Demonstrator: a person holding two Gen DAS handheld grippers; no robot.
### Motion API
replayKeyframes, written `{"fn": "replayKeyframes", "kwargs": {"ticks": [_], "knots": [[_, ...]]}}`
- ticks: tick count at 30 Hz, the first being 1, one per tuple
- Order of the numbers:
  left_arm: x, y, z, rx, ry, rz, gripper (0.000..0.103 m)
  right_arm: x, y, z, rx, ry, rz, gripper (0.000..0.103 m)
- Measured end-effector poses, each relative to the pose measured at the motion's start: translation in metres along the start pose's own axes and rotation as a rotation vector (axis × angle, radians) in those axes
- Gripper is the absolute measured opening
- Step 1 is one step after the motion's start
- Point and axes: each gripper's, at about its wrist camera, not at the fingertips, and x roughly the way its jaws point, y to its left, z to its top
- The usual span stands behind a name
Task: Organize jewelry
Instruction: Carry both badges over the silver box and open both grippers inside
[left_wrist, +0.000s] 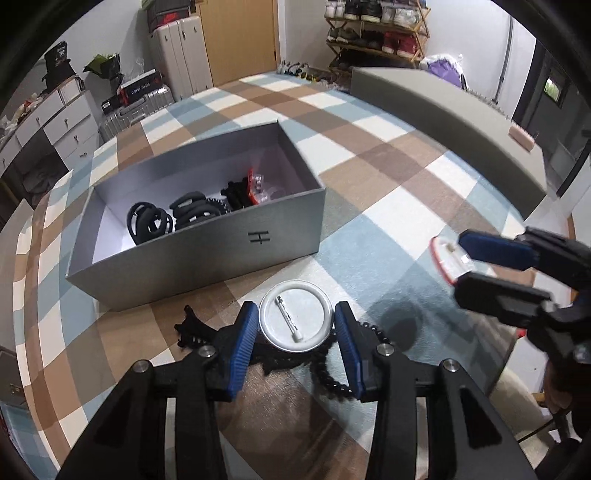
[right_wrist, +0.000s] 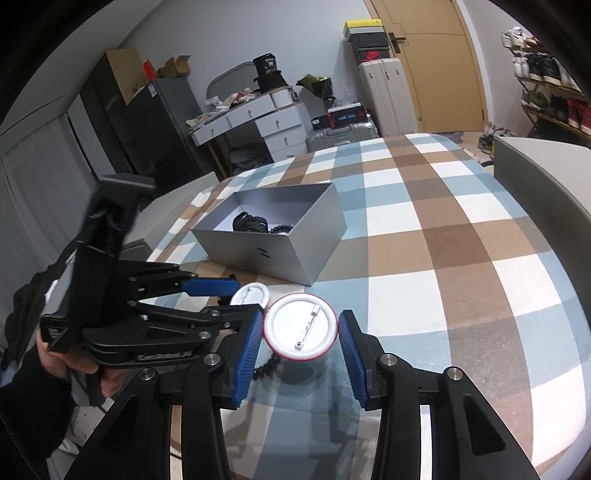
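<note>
A grey open box on the checked cloth holds black hair ties and a red-edged badge. My left gripper is shut on a round silver pin badge, back side up, over a black beaded bracelet and a black clip. My right gripper is shut on a red-rimmed white pin badge held above the table; it also shows in the left wrist view. The box also shows in the right wrist view.
A grey box lid stands at the back right of the table. The checked tablecloth covers the table. Drawers, suitcases and a shoe rack stand beyond the far edge.
</note>
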Motion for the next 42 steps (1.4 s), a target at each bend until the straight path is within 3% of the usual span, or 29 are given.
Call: {"fn": "replayKeyframes", "kwargs": {"ticks": [9,17,26,32,42], "knots": [[-0.026,0.013,-0.002,-0.04,-0.085,-0.018,0.037,0.006,0.013,0.009,-0.034,0.007,-0.003,0.041],[-0.043,0.043,-0.006,-0.137,-0.153,-0.023,0.037,0.021,0.025,0.048,-0.067,-0.009,0.046,0.041],[-0.063,0.078,0.02,-0.178,-0.252,-0.031,0.037,0.045,0.048,0.089,-0.115,-0.023,0.11,0.041],[-0.043,0.099,0.036,-0.164,-0.232,-0.029,0.037,0.069,0.048,0.11,-0.115,-0.019,0.126,0.041],[-0.014,0.118,0.05,-0.203,-0.21,-0.118,0.037,0.113,0.028,0.122,-0.072,0.034,0.123,0.041]]}}
